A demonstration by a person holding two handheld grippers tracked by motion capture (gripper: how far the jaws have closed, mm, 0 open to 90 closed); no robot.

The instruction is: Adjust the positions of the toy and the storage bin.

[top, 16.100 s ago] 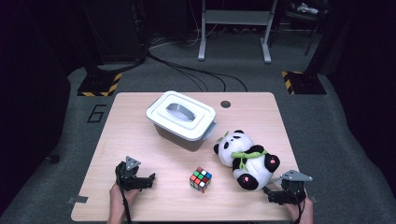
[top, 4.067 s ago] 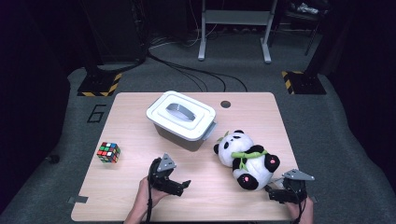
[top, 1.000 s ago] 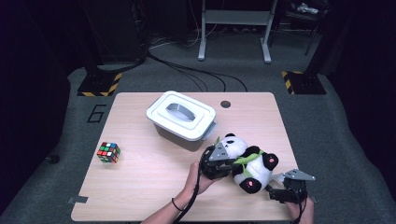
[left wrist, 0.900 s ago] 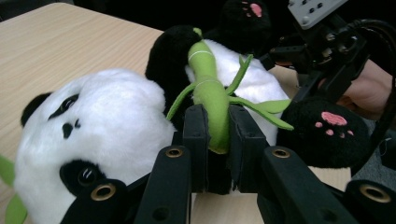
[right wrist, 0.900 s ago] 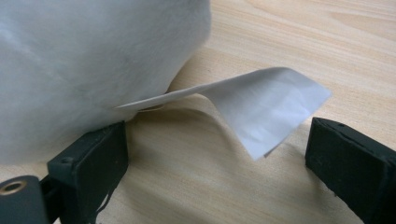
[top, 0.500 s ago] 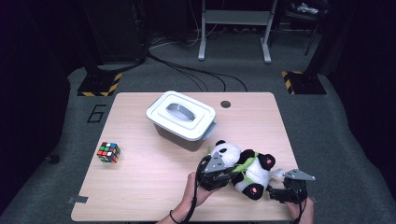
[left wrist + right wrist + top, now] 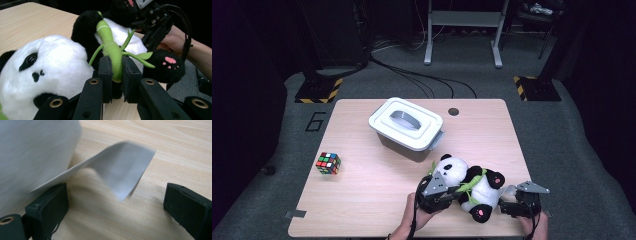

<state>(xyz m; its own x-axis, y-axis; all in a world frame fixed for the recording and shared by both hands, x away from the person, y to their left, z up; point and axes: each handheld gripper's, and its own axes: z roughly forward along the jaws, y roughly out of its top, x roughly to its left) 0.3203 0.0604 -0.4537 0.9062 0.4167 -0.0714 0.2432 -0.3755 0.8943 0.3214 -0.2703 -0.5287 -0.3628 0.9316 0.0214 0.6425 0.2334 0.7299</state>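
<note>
Panda (image 7: 464, 181) dragged nearer, bamboo stalk (image 7: 111, 53) clamped in left tool (image 7: 117, 75)

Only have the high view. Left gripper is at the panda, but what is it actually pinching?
Observer: The left gripper is shut on the green bamboo stalk across the panda plush, not on its fur.
Operator: And the right one, open or shut?
Observer: The right gripper is open, jaws wide apart over bare table.
Operator: Anything between its jaws?
Observer: A white fabric tag hangs over the gap; neither jaw pinches it.
</note>
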